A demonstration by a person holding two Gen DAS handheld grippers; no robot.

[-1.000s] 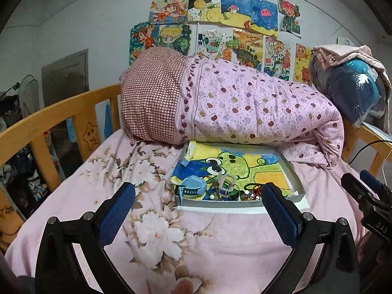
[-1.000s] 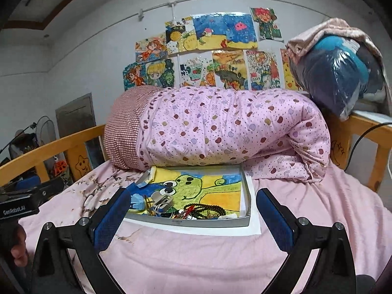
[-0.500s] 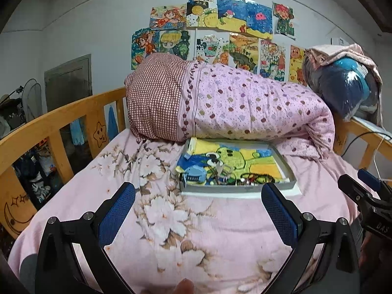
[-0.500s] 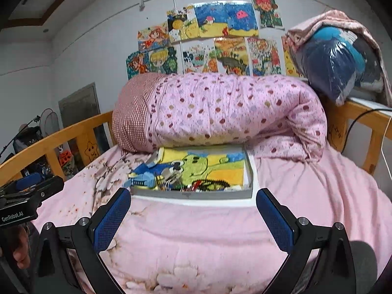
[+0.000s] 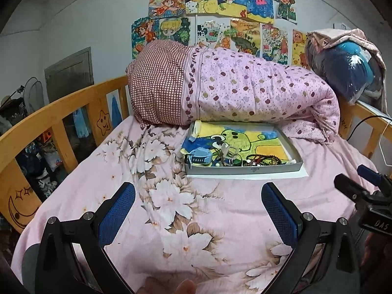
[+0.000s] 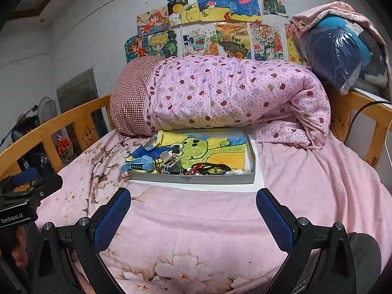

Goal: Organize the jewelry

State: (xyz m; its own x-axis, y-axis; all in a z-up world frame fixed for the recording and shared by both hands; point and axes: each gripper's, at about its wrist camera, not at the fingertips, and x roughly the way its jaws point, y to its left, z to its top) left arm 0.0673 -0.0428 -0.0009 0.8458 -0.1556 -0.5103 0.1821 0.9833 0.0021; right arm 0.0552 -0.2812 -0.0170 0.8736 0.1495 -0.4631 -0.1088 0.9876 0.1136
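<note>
Left gripper (image 5: pixel 198 208): I am holding it with its blue pads wide apart, gripping nothing, hovering over the flowered sheet well short of the tray.
Right gripper (image 6: pixel 193 213): I am holding it just as wide and just as bare, also on the near side of the tray.
Tray (image 6: pixel 191 178): a shallow grey box sitting on the pink bed, its far edge tucked against the rolled quilt (image 6: pixel 232 95).
Jewelry (image 6: pixel 210 167): lying heaped along the tray's near wall; dark bead strands are showing toward its right, a metal ring near the middle. The rest is tangled, and I cannot quite sort it out.
Blue watch (image 5: pixel 198 158): resting in the tray's near left corner.
Frog drawing (image 5: pixel 235 139): lining the tray floor behind the heap.
</note>
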